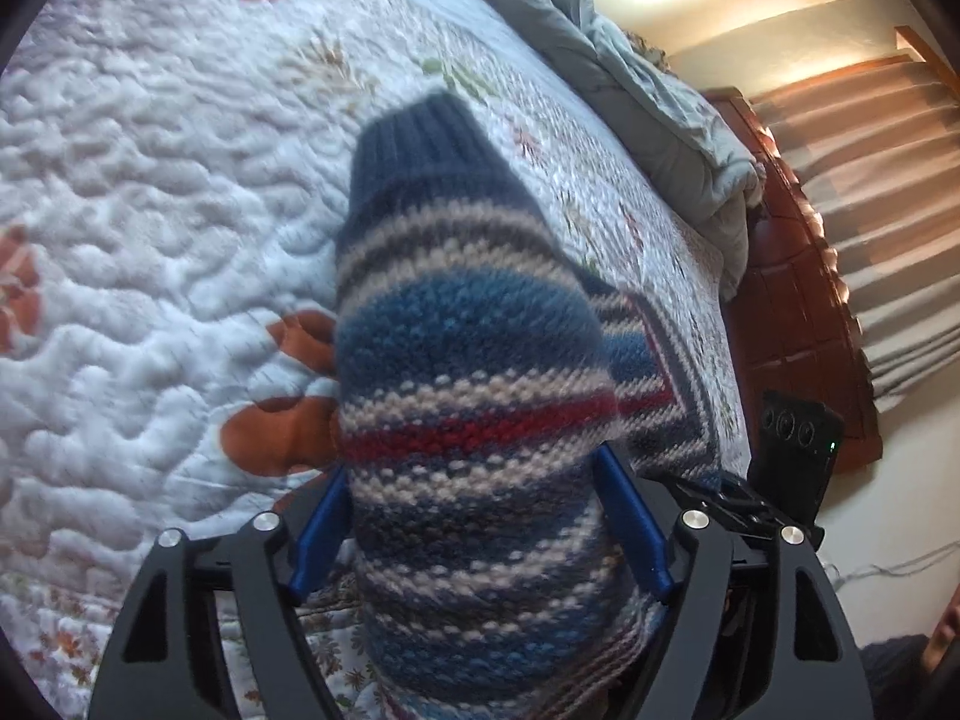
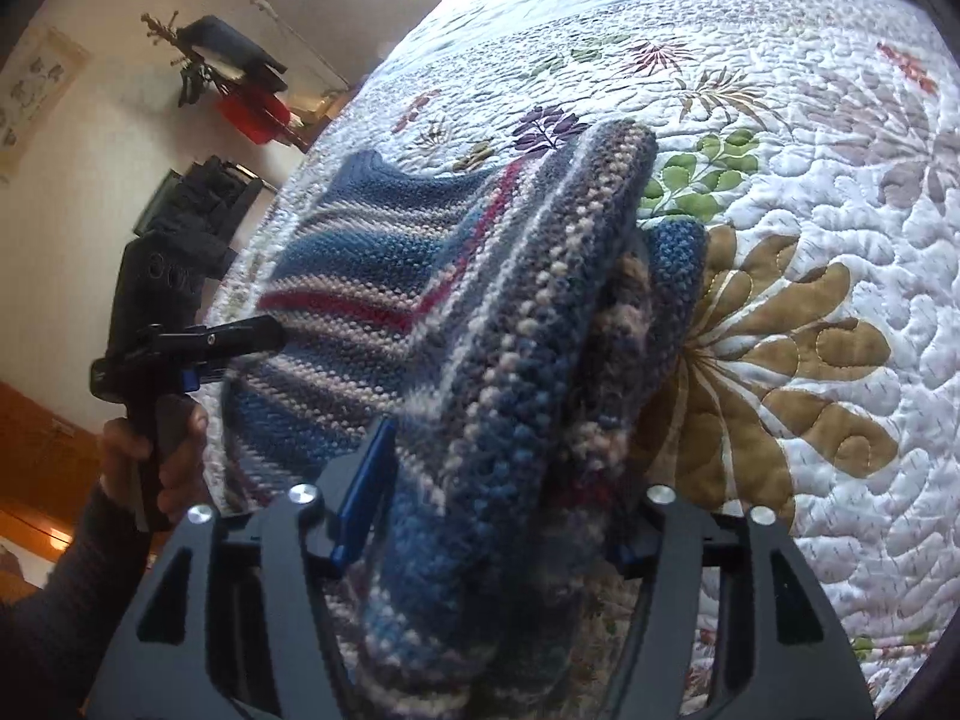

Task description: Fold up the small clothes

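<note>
A small striped knit sweater (image 1: 474,372), blue, cream and red with a navy ribbed cuff (image 1: 420,132), hangs above the quilted bed. My left gripper (image 1: 480,516) is shut on a bunched sleeve of it, with blue pads (image 1: 630,516) pressing both sides. My right gripper (image 2: 480,480) is shut on another bunched part of the sweater (image 2: 540,300); its right pad is hidden by the knit. The left gripper (image 2: 252,336) also shows in the right wrist view, clamped on the sweater's left edge.
A white floral quilt (image 2: 810,180) covers the bed (image 1: 150,210). A grey duvet (image 1: 660,90) lies bunched at the far edge by a wooden headboard (image 1: 798,312). Curtains (image 1: 888,180) hang on the right. A coat rack (image 2: 228,72) stands by the wall.
</note>
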